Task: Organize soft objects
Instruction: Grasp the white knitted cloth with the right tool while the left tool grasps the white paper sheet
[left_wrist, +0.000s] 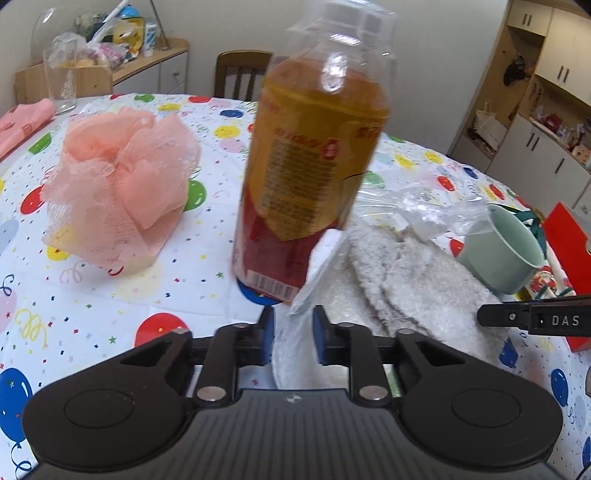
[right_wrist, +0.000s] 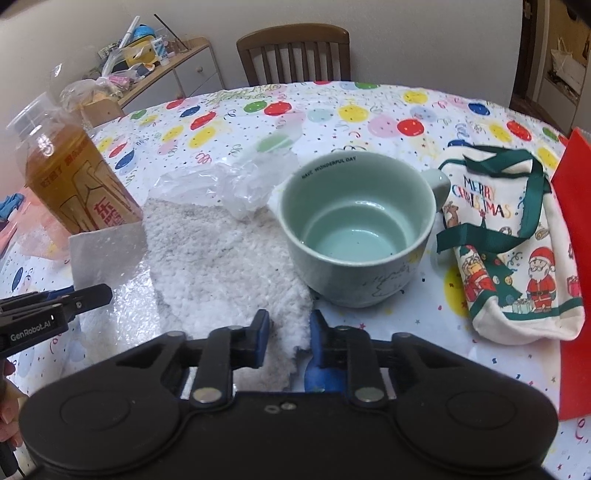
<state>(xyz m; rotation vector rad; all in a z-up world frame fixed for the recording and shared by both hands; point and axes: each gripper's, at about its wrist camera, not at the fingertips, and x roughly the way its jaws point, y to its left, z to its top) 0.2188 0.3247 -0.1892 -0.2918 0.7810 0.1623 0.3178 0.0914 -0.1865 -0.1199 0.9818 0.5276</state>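
Note:
A white fluffy cloth in a clear plastic bag (left_wrist: 399, 280) lies on the balloon-print table (left_wrist: 110, 302); it also shows in the right wrist view (right_wrist: 221, 258). My left gripper (left_wrist: 293, 328) is shut on the bag's near white edge (left_wrist: 317, 266). My right gripper (right_wrist: 288, 332) is shut on the fluffy cloth's near corner. A pink mesh bath pouf (left_wrist: 122, 184) sits to the left. A Merry Christmas cloth bag (right_wrist: 517, 243) lies right of the mug.
A tea bottle (left_wrist: 310, 155) stands just beyond the left gripper, also in the right wrist view (right_wrist: 74, 177). A pale green mug (right_wrist: 358, 229) stands on the cloth's right edge. A red box (right_wrist: 576, 258) is far right. A glass (left_wrist: 61, 77) and pink cloth (left_wrist: 22, 122) are far left.

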